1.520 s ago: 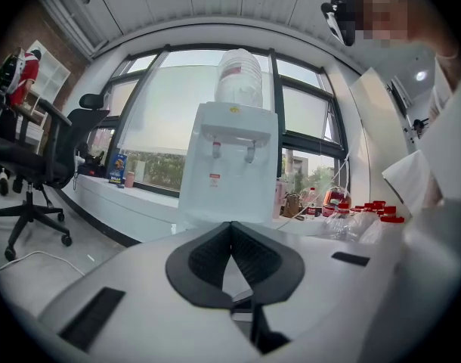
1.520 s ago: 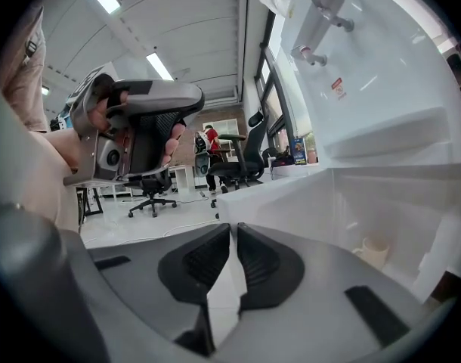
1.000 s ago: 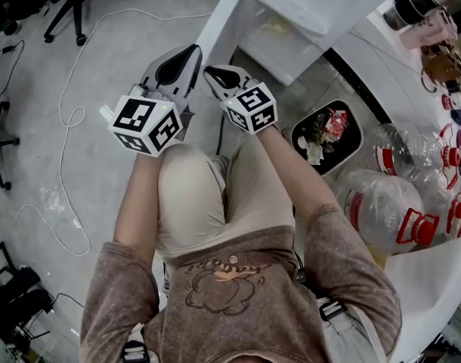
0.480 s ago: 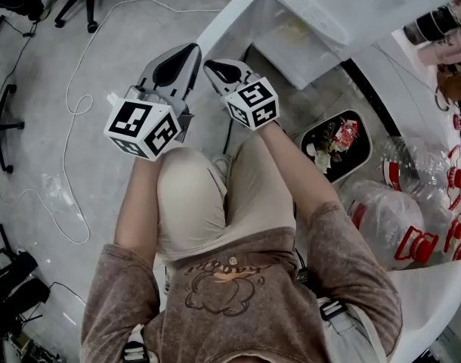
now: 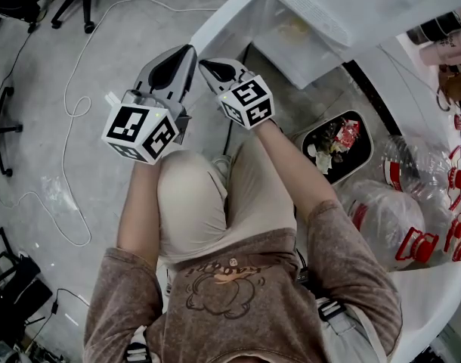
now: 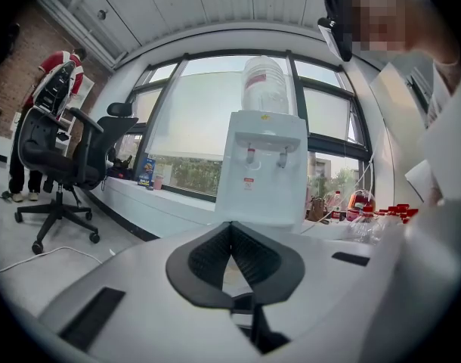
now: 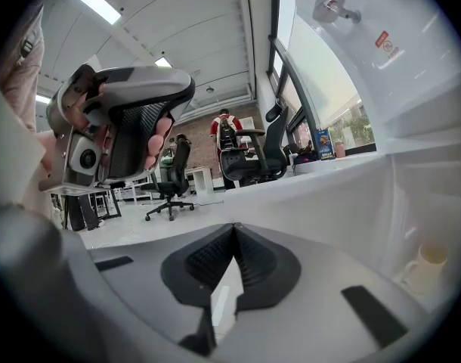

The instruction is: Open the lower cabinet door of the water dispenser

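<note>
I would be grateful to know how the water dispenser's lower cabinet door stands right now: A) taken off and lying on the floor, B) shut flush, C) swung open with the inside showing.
C: the head view shows the lower cabinet door swung out from the water dispenser, and the right gripper view looks into the cabinet, where a cup stands.

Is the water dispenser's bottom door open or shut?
Open: the door stands swung out, and a cup shows inside.
</note>
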A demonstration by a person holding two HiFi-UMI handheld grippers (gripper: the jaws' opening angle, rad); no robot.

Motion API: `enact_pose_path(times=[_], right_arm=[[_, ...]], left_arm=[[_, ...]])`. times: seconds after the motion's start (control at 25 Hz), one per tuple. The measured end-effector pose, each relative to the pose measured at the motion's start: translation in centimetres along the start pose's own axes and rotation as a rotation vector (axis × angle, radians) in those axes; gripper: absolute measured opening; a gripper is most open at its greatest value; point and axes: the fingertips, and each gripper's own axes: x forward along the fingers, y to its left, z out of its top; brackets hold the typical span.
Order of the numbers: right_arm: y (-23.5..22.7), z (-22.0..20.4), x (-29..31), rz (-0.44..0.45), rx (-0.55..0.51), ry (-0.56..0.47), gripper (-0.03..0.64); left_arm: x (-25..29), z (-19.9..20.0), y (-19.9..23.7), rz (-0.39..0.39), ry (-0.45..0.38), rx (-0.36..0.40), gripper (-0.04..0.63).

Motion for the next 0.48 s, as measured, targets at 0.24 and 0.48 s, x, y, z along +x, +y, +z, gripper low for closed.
enact_pose_path(times=[0.24,0.48], right_arm=[[-0.9,0.6,-1.4,-0.017,-0.002,0.002,0.006],[-2.5,3.5,-4.4,-0.067,0.0,-0.011,0.006]], left_arm=[[0.8,-0.3,0.4,-0.008,-0.011,-0.04,0.012],[2.7,-0.1,-1.1,-0.052,0.016,-0.044,0.014]])
